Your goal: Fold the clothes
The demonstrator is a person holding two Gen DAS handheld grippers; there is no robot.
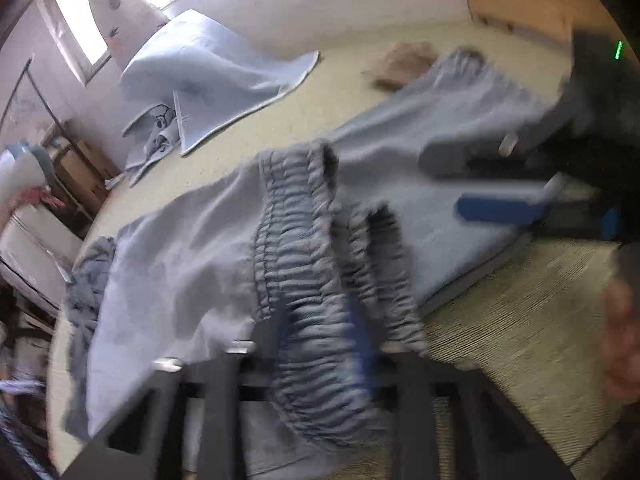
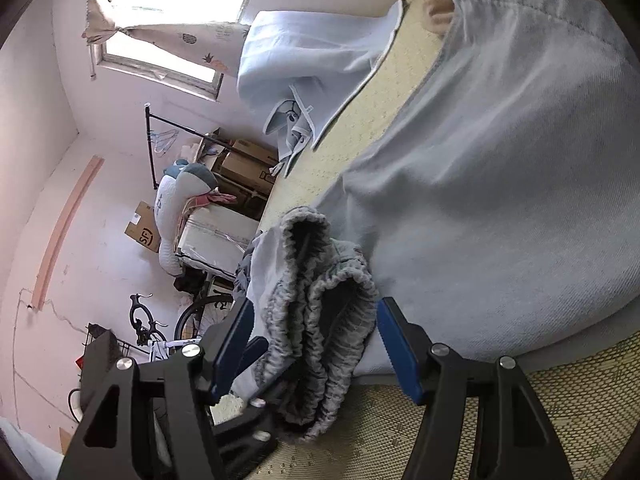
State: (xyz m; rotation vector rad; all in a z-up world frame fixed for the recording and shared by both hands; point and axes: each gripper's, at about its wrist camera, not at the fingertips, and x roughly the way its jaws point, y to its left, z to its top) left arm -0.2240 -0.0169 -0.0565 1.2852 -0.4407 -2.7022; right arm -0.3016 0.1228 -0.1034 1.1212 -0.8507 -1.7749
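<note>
Presently, the scene reads as follows, left to right. At far left of the right wrist view a plush toy (image 2: 182, 196) leans on stacked cardboard boxes (image 2: 244, 168), with a bicycle (image 2: 168, 332) below them and a window (image 2: 172, 20) above. On the woven mat (image 1: 520, 320) covering the bed, a dark grey garment (image 1: 86, 276) lies crumpled at the left edge, and a pale blue blanket (image 1: 208, 68) is heaped toward the wall.

The task's item, light blue sweatpants (image 1: 192, 248), lies spread across the middle of the mat, legs running toward a tan garment (image 1: 400, 64) at the far side. The elastic waistband (image 1: 304, 264) is gathered and lifted at the near edge.

The left gripper (image 1: 316, 336) is closed narrowly on that waistband, its pads pressing the bunched elastic from either side; motion blur softens this view, so the exact pinch line appears, rather than is confirmed, to sit mid-band.

The right gripper (image 2: 316, 344) stands wide, its blue-faced fingers (image 2: 396, 344) flanking the same gathered waistband without pressing on it. In the left wrist view it hangs over the spread sweatpants at right.
</note>
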